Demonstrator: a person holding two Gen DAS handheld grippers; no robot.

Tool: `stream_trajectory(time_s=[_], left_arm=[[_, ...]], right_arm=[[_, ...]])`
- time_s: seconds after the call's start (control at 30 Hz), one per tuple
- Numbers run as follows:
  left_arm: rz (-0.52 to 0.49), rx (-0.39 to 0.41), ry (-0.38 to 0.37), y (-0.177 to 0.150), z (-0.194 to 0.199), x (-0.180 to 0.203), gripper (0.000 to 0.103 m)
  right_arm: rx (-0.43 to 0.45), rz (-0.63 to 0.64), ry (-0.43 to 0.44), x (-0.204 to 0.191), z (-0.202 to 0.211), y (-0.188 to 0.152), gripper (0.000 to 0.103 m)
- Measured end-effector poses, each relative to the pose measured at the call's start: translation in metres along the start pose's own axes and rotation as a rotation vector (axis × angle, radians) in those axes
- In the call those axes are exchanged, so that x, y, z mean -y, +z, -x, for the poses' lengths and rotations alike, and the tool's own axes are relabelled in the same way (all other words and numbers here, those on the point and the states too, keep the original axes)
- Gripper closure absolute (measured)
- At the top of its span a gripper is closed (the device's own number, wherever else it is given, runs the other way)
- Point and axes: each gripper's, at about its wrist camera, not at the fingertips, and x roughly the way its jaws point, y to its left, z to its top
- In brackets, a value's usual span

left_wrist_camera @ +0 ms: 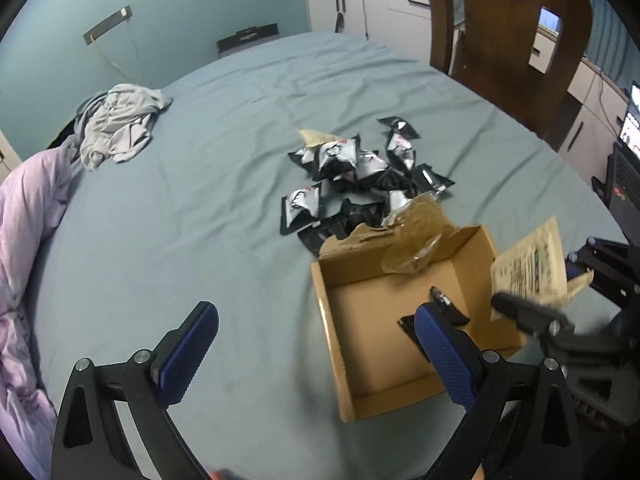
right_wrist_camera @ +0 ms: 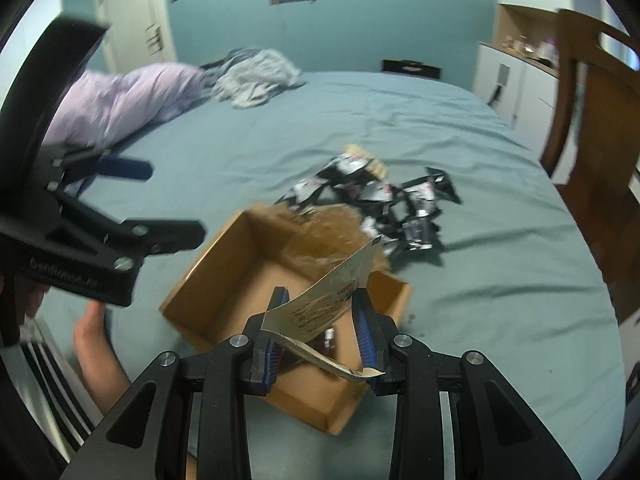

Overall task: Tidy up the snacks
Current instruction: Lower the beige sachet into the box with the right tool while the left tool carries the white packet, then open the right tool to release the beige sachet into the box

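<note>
Your left tongs (left_wrist_camera: 316,354) gape, empty; right tongs (right_wrist_camera: 320,332) pinch beige packet (right_wrist_camera: 320,308) over box (left_wrist_camera: 340,320). One black sachet (left_wrist_camera: 448,304) boxed; pile (left_wrist_camera: 360,176) remains on bed (left_wrist_camera: 200,200).

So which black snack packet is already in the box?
The lone black packet on the cardboard box floor; the other black packets lie piled on the bedsheet beyond it.

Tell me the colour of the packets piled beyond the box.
Black and silver packets; clearest in the left wrist view.
</note>
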Motion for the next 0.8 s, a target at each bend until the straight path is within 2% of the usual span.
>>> stream_trajectory(time_s=[0.17, 0.43, 0.57, 0.63, 0.7, 0.8], left_arm=[[0.017, -0.023, 0.005, 0.000, -0.010, -0.001, 0.003], [0.018, -0.033, 0.009, -0.002, -0.013, 0.001, 0.003], [0.013, -0.029, 0.016, -0.002, -0.013, 0.002, 0.003], [0.011, -0.030, 0.020, -0.003, -0.013, 0.003, 0.003], [0.010, -0.030, 0.016, -0.003, -0.013, 0.003, 0.003], [0.006, -0.024, 0.012, -0.004, -0.011, 0.005, 0.003]], right_arm=[[-0.067, 0.048, 0.013, -0.005, -0.019, 0.006, 0.071], [-0.156, 0.057, 0.010, -0.008, -0.042, 0.012, 0.070], [-0.112, 0.015, -0.002, -0.004, -0.034, 0.014, 0.062], [-0.073, -0.013, -0.011, 0.000, -0.026, 0.014, 0.054], [-0.026, -0.051, -0.027, 0.007, -0.012, 0.012, 0.039], [0.035, -0.093, -0.066, 0.015, 0.009, 0.009, 0.035]])
